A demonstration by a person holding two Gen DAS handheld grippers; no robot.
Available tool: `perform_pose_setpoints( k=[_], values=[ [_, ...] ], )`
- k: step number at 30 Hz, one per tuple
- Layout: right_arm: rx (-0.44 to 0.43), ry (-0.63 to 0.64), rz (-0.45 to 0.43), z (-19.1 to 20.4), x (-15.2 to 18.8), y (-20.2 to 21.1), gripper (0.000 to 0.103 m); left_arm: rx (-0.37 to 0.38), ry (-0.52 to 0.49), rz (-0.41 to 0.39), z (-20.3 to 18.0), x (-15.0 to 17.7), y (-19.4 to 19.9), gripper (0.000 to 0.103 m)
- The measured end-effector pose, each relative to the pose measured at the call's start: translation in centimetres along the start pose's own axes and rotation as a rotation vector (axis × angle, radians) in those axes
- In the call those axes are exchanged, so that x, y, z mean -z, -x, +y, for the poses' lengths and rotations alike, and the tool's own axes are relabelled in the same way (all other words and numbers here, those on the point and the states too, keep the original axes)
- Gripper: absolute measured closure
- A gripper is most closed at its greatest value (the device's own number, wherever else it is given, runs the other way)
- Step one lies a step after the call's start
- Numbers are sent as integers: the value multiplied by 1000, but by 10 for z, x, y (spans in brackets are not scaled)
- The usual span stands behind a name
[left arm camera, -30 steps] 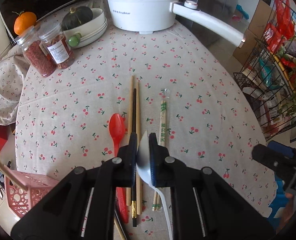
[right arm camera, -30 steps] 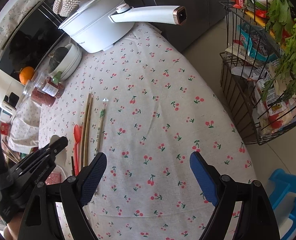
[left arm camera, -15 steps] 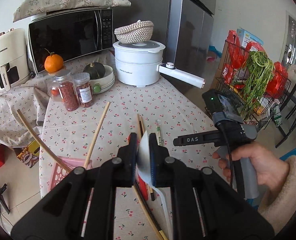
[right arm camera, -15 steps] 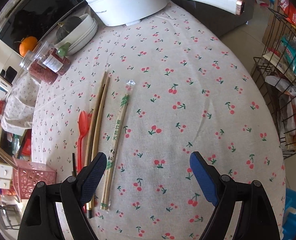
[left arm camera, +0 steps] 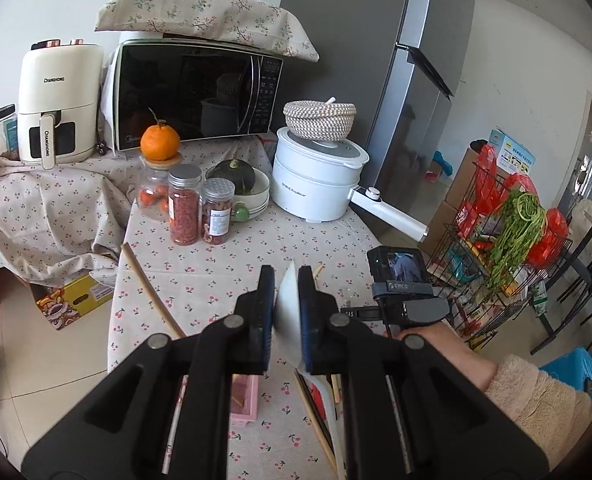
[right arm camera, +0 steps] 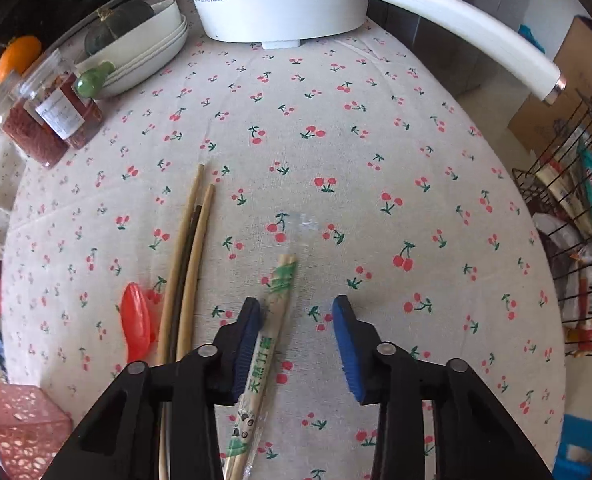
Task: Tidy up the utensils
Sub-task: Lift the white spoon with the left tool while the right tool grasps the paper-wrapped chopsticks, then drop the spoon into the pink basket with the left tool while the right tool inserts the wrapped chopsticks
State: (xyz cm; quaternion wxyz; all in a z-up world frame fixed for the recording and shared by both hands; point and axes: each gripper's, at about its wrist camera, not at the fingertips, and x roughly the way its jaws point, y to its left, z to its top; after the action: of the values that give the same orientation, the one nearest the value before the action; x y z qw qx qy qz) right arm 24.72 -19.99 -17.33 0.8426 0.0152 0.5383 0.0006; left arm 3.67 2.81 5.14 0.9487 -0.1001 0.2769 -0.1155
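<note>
Carrying a white spoon in the left gripper while the right gripper closes in on wrapped chopsticks

Left jaws are clamped on the spoon's bowl, held above the cherry-print table near the pink basket. The right jaws have just been closing, yet a clear gap remains: the sleeved pair lies between them, touching only the left pad, so it looks not yet gripped. Bare chopsticks and a red spoon wait just beside. Next, I judge, the right needs to finish pinching, and the left to lower its spoon into the basket
</note>
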Motion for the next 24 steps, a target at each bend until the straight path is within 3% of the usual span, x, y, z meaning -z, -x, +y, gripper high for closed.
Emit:
perform_pose_setpoints(
  k=[2,4,8,16,21,24],
  values=[
    [-23,6,-2,3,0,0,90,-9,13,-16,6,-2,2,90],
    [-45,-18,1,-1,2,1,93,-24,20,-38,11,-3,5,90],
    [-151,-121,-3,-21,7,18,93,-62,16,-100,19,-4,9,90],
    [-368,-182,-210,-36,24,110,93,-170,-12,-263,31,-1,7,90],
    [-429,-182,-309,-37,41,145,93,-268,-119,-321,28,10,-17,90],
    [-454,-169,-356,-35,46,161,93,-327,-163,-305,31,18,-36,90]
  ],
)
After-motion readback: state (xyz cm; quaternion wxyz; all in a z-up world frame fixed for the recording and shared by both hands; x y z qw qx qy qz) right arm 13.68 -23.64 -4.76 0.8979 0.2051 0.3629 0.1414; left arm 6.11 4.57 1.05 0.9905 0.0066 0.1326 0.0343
